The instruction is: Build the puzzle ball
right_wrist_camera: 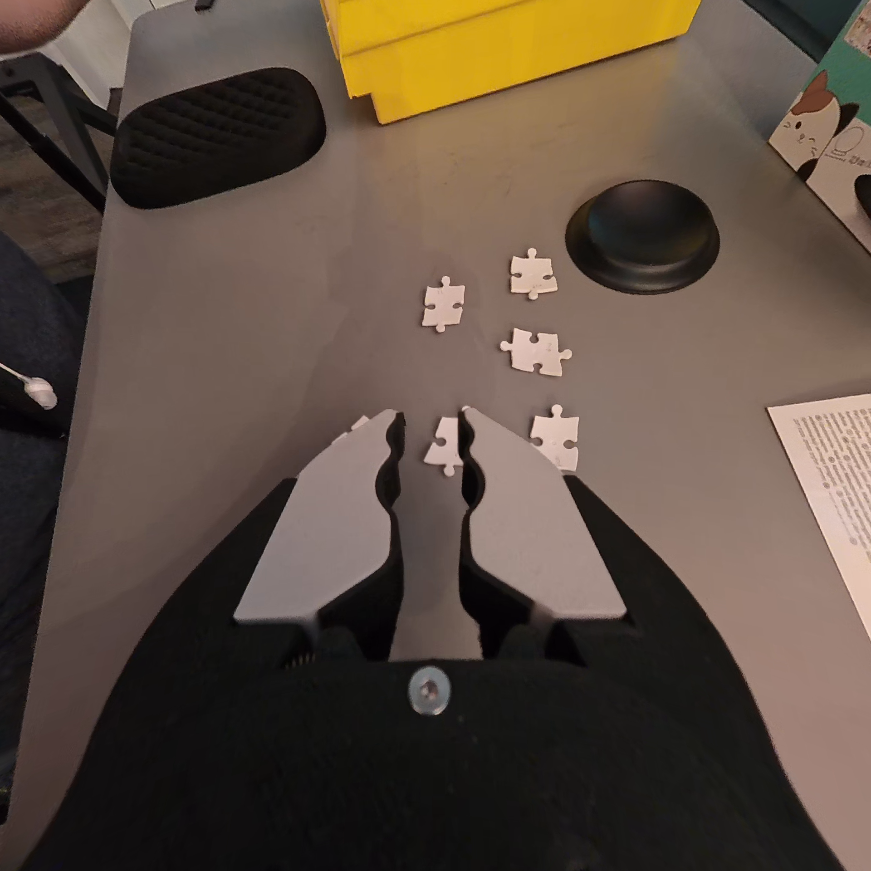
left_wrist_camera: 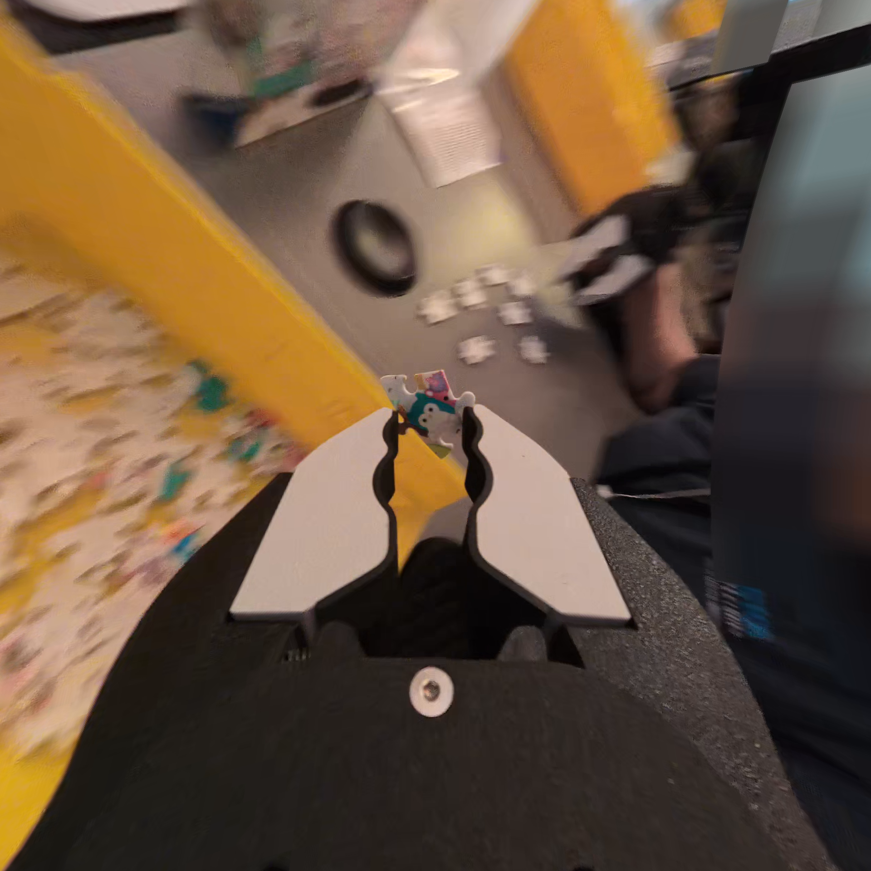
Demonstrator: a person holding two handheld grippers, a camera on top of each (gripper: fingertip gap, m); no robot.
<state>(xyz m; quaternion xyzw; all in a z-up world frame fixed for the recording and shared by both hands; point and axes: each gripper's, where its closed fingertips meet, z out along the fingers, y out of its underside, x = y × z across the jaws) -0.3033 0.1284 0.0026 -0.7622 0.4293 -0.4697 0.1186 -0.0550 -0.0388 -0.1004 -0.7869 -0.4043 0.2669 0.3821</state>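
Item 1, left gripper [left_wrist_camera: 430, 414]: I am seeing it clamping a colourful puzzle piece [left_wrist_camera: 426, 409] at the very fingertips, its fingers drawn close with only the piece's width between them. The printed side, teal and pink, is facing the camera. It is hanging just beside the wall of the yellow bin [left_wrist_camera: 188, 264], whose inside is showing a blurred heap of further pieces.

Item 2, right gripper [right_wrist_camera: 432, 417]: I am seeing it parted a little and holding nothing, hovering low over the grey tabletop [right_wrist_camera: 259, 377]. One white face-down piece [right_wrist_camera: 443, 447] is lying between and just past its fingertips; whether the tip is touching it, I cannot tell.

Item 3, loose face-down pieces: four more are lying ahead, at [right_wrist_camera: 443, 305], [right_wrist_camera: 532, 274], [right_wrist_camera: 537, 352] and [right_wrist_camera: 555, 436], apart from one another.

Item 4, surroundings: a black round stand [right_wrist_camera: 642, 238] is sitting right of the pieces, a black padded armrest [right_wrist_camera: 217, 136] far left, a cartoon-printed box [right_wrist_camera: 829, 122] at the right edge.

Item 5, writing: a printed sheet [right_wrist_camera: 834, 485] is lying at right; faint marks are showing on some piece backs.
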